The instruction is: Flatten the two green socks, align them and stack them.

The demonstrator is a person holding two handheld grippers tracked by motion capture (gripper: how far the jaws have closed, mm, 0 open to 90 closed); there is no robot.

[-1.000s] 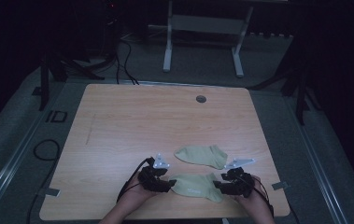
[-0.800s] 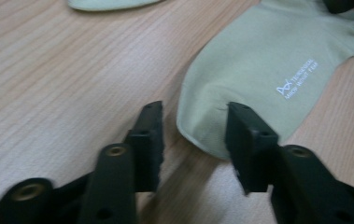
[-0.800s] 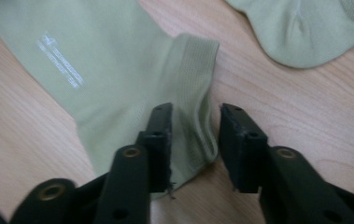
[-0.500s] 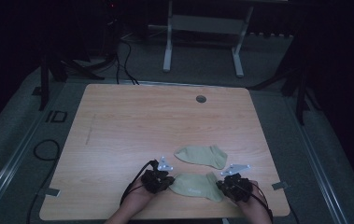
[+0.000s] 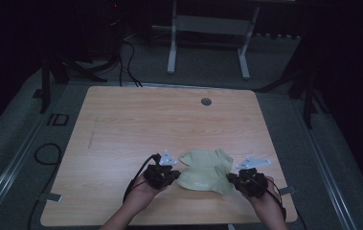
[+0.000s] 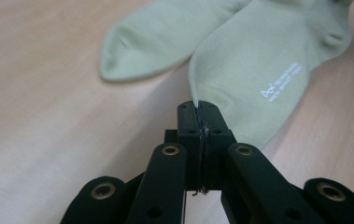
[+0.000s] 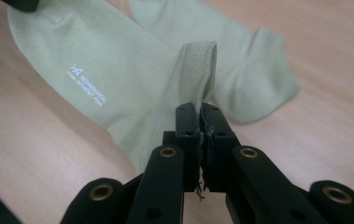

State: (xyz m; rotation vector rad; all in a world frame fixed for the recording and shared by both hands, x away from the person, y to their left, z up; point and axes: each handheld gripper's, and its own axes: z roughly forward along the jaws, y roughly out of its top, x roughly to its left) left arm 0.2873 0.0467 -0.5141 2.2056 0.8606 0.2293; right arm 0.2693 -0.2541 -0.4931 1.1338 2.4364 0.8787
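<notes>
Socks of pale green lie overlapping near the table's (image 5: 121,120) front edge, right of its middle, where the printed sock (image 6: 268,60) is pinched at its toe by the left gripper's (image 6: 198,109) closed jaws and at its cuff by the right gripper's (image 7: 201,112) closed jaws, over the plain sock (image 6: 160,37).

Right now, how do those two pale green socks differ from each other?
The printed sock carries small white lettering; none shows on the plain sock. The printed sock is pinched at both ends, by the left gripper and the right gripper, jaws closed; no jaws hold the plain sock. The printed sock lies partly over the plain one. Both share the same pale green knit.
</notes>
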